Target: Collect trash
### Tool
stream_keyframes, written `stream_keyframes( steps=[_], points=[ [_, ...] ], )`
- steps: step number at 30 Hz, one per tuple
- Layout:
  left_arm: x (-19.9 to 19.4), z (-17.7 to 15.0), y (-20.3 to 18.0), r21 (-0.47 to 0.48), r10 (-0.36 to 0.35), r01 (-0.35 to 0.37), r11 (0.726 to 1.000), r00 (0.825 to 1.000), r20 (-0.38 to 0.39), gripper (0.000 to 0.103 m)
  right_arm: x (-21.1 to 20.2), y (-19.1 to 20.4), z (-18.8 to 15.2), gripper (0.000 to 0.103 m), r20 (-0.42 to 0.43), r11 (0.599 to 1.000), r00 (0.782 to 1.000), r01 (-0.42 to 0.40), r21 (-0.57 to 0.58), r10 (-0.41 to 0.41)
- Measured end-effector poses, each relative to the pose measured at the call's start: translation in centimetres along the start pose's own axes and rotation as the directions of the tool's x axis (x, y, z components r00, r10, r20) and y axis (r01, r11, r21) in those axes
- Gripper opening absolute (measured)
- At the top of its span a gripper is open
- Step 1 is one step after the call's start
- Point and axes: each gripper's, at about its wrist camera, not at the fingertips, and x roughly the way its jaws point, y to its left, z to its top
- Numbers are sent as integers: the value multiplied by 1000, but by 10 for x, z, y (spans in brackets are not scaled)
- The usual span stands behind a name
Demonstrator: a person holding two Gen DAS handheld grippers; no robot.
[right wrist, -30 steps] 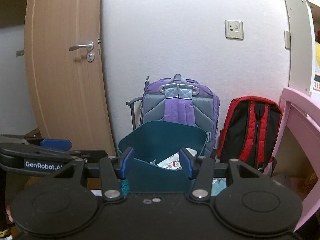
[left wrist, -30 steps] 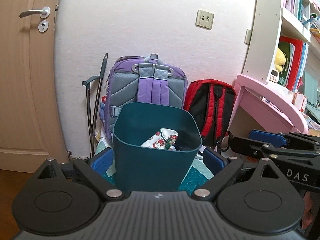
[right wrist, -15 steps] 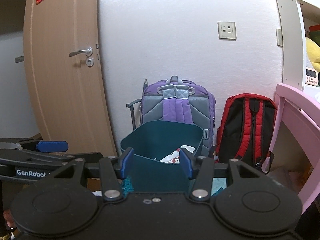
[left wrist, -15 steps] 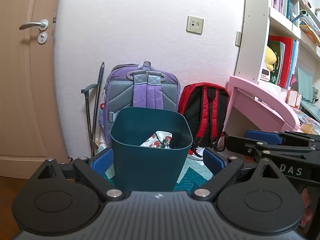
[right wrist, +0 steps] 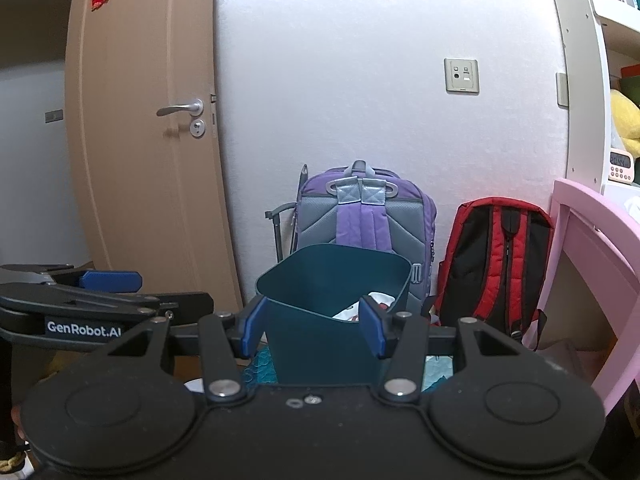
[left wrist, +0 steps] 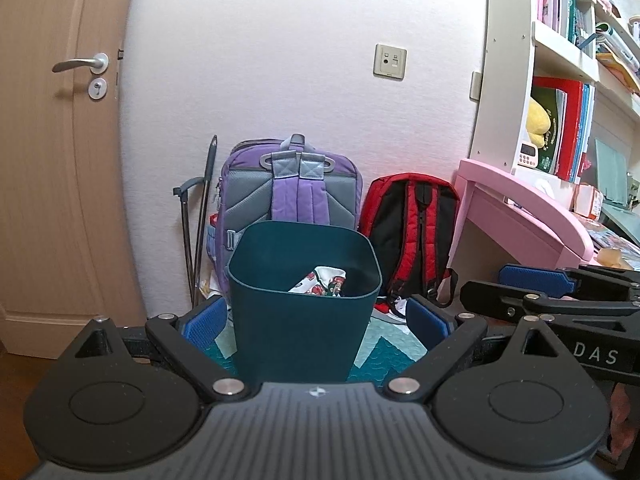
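The left gripper (left wrist: 316, 322) has its blue-padded fingers (left wrist: 202, 324) spread wide with nothing between them but air; the bin (left wrist: 302, 304) stands beyond them, filling the gap in the view without touching either pad. The right gripper (right wrist: 314, 326) has its fingers (right wrist: 253, 330) parted about halfway and also grips nothing; the same bin (right wrist: 332, 320) sits just past the tips. In the left wrist view the right gripper (left wrist: 560, 300) shows at 3 o'clock, and in the right wrist view the left gripper (right wrist: 80, 304) shows at 9 o'clock, so the two are held side by side.

The bin is dark teal, open-topped and upright on a teal and pale quilted mat (left wrist: 396, 348) on the floor. Inside it, toward the 2 o'clock side of the opening, lies a crumpled white wrapper (left wrist: 324, 280) with red and green print; the right wrist view shows only a small part of it (right wrist: 378, 302) above the rim.

Behind the bin at 12 o'clock a purple and grey backpack (left wrist: 290, 188) leans on the white wall, with a dark folded handle (left wrist: 196, 216) at its 9 o'clock side. At 2 o'clock from the bin stands a red and black backpack (left wrist: 412, 228). Further at 3 o'clock is a pink tabletop (left wrist: 524, 208) below white shelves (left wrist: 560, 40) of books. A wooden door (left wrist: 60, 140) stands at 9 o'clock.
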Motion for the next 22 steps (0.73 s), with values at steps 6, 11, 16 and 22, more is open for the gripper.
stream_keyframes(
  steps=[6,11,16,22],
  points=[
    [-11,-7,-5,5,16,-16,1000,1000,5,97,-10,6,-3,50,3,1000,1000,-7,-15,8],
    [-18,-10,-7,15,28,-28,999,1000,5,97,-15,8,-5,50,0,1000,1000,-16,-14,16],
    [-23,-14,-10,25,40,-40,999,999,8,97,-20,10,-9,50,0,1000,1000,-23,-14,23],
    [-22,-19,-10,23,43,-43,999,999,-1,97,-20,12,-14,50,-12,999,1000,-29,-19,28]
  ],
)
